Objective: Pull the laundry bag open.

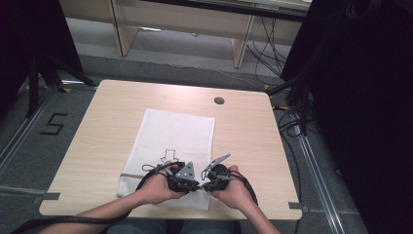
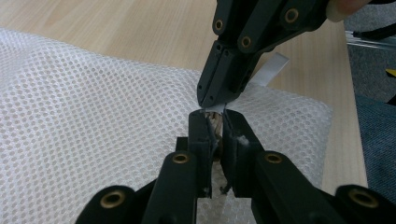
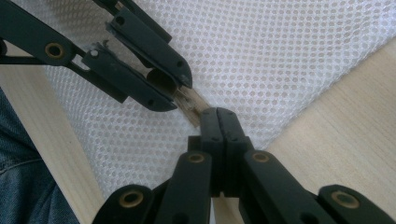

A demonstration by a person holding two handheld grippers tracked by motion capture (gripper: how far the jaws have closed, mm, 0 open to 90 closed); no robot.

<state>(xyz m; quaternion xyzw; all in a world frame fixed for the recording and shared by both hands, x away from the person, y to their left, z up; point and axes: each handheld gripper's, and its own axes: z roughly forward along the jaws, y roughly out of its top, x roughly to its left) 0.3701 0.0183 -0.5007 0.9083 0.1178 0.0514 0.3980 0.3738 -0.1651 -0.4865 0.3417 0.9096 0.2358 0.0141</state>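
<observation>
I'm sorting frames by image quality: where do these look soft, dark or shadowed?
High view: the sides fall into near-black, the table is evenly lit, and the mesh bag looks flat white, its weave lost. Left gripper view: its own jaws are soft at the bottom edge, the mesh holes crisp. Right gripper view: the mesh bag is sharp, with faint shadow beneath the left gripper.

We find a white mesh bag (image 1: 173,146) lying flat on the desk (image 1: 97,126), long axis running away from the person, honeycomb weave intact. A white strip (image 2: 273,70) juts from its near edge, between the gripper tips.
</observation>
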